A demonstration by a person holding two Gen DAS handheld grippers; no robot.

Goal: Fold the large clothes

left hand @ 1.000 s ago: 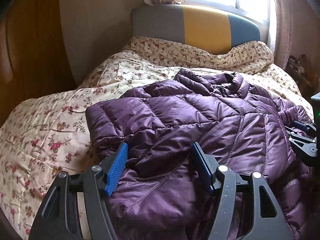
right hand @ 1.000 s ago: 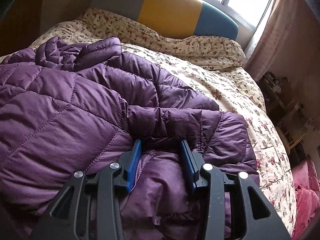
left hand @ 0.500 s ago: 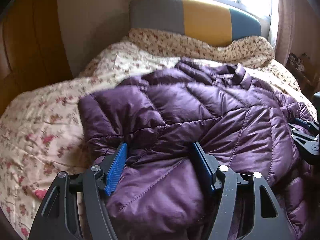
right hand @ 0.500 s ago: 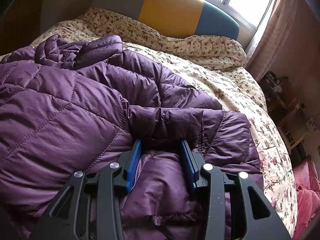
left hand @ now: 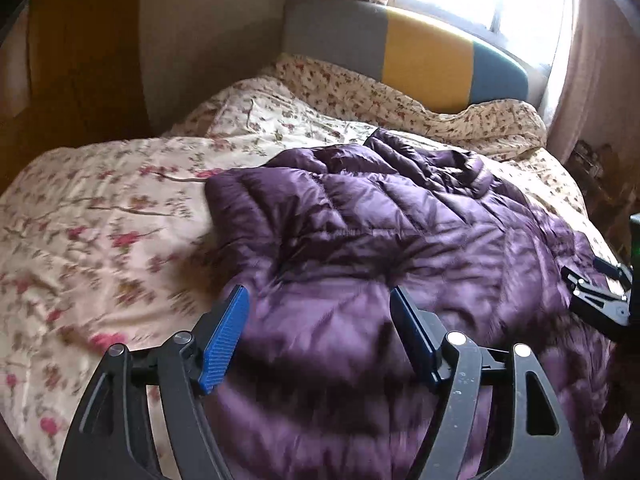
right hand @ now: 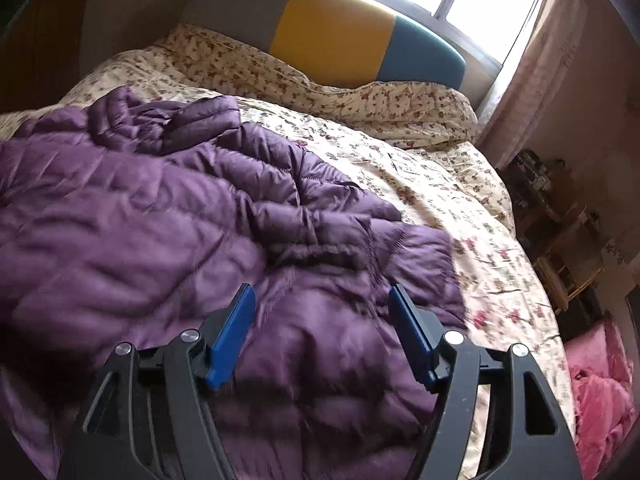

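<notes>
I have just let go with both: my left gripper (left hand: 318, 322) and right gripper (right hand: 322, 320) now hang spread above the purple jacket (left hand: 400, 240), which lies rumpled across the bed (left hand: 120, 220) toward its foot edge, so this fold looks laid down.

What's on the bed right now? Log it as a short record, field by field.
garment: purple puffer jacket, spread and rumpled, not folded flat
surface: floral bedspread
left hand-held gripper: open, over the jacket's near left edge, nothing pinched
right hand-held gripper: open, over the jacket's near right part, nothing pinched
headboard: grey, yellow and teal panels, at the far end
beside bed: pink fabric, low on the right
image quality: some motion blur in both views
</notes>
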